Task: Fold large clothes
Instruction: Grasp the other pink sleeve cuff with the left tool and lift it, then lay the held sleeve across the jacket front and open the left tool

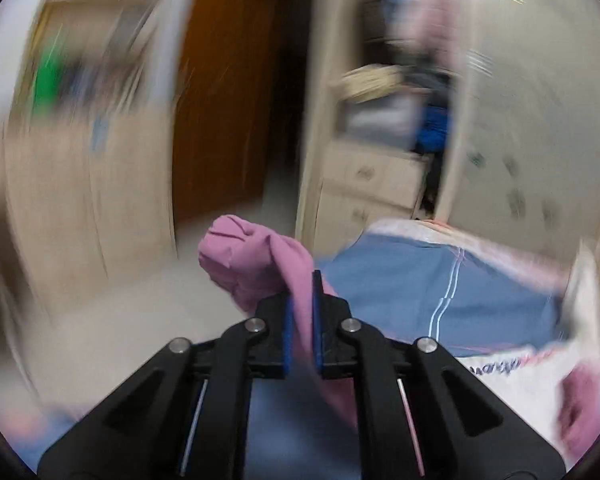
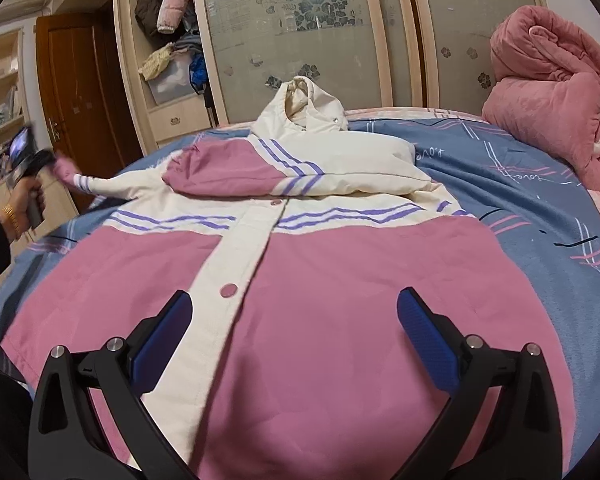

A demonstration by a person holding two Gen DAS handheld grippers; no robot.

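Bed stock, as I hold it:

- One jacket (image 2: 300, 280), pink and cream with purple stripes, hood (image 2: 304, 104) at 12 o'clock, lying front-up on the blue bedsheet (image 2: 540, 208). One sleeve (image 2: 260, 168) is folded across the chest; the other runs out toward 9 o'clock. Two snap buttons visible on the placket.
- One pink quilt (image 2: 556, 108), bundled at 2 o'clock.
- My left gripper (image 1: 302, 312): fingers pressed together, pinching the pink cuff (image 1: 252, 256) of the outstretched sleeve.
- My right gripper (image 2: 294, 328): fingers spread wide above the jacket's lower front, gripping nothing.
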